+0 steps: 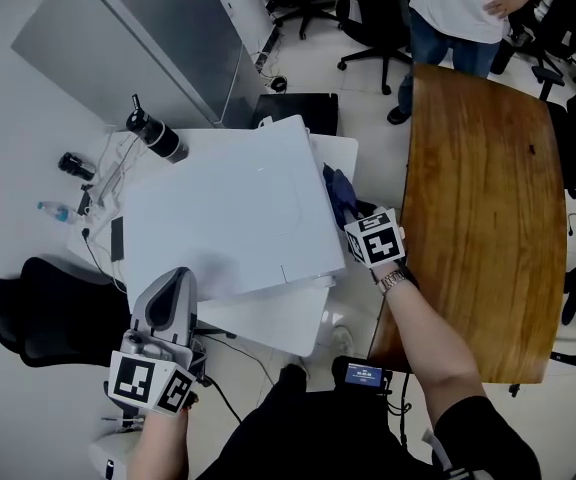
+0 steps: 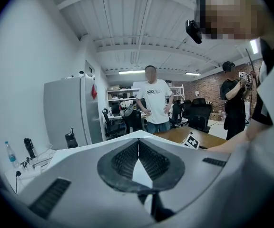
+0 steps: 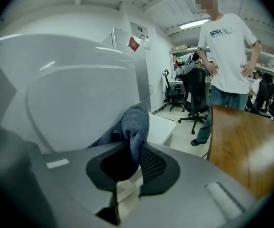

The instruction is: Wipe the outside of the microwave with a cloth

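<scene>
The white microwave (image 1: 238, 208) stands on a white table (image 1: 268, 326), seen from above in the head view. A blue cloth (image 1: 339, 193) hangs against its right side wall. My right gripper (image 1: 354, 218) is shut on the cloth (image 3: 132, 122), which bunches up between its pads next to the white wall (image 3: 70, 94). At the microwave's near left corner, my left gripper (image 1: 174, 280) is shut with nothing in it. In the left gripper view its jaws (image 2: 138, 145) meet over the white top (image 2: 144, 135).
A brown wooden table (image 1: 478, 218) lies close on the right. A person in a white shirt (image 1: 458, 3) stands beyond it among black office chairs. A dark flask (image 1: 156, 136), cables and a water bottle (image 1: 56, 210) sit left of the microwave. A black chair (image 1: 48, 318) is at near left.
</scene>
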Demonstrator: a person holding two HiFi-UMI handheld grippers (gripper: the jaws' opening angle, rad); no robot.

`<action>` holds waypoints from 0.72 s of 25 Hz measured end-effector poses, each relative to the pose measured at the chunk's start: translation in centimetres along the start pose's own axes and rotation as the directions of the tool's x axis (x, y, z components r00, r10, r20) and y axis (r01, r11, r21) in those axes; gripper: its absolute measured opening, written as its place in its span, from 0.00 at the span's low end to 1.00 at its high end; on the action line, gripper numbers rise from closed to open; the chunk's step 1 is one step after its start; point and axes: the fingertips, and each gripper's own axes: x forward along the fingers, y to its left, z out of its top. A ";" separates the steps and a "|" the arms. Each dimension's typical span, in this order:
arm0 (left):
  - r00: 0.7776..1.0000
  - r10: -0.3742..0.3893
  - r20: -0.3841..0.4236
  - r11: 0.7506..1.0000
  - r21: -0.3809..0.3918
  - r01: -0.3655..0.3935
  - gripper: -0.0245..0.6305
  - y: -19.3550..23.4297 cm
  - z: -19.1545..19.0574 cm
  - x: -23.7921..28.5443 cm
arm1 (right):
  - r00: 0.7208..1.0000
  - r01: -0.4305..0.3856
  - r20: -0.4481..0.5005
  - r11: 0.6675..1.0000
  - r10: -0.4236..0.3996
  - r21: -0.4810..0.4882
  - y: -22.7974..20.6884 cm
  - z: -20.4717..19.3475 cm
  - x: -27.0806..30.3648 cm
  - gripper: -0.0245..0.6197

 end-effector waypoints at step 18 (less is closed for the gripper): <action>0.997 0.075 -0.014 0.997 -0.019 -0.075 0.04 2.8 -1.8 -3.2 | 0.975 0.083 -0.206 0.997 -0.082 -0.001 -1.5 -5.6 2.4 0.11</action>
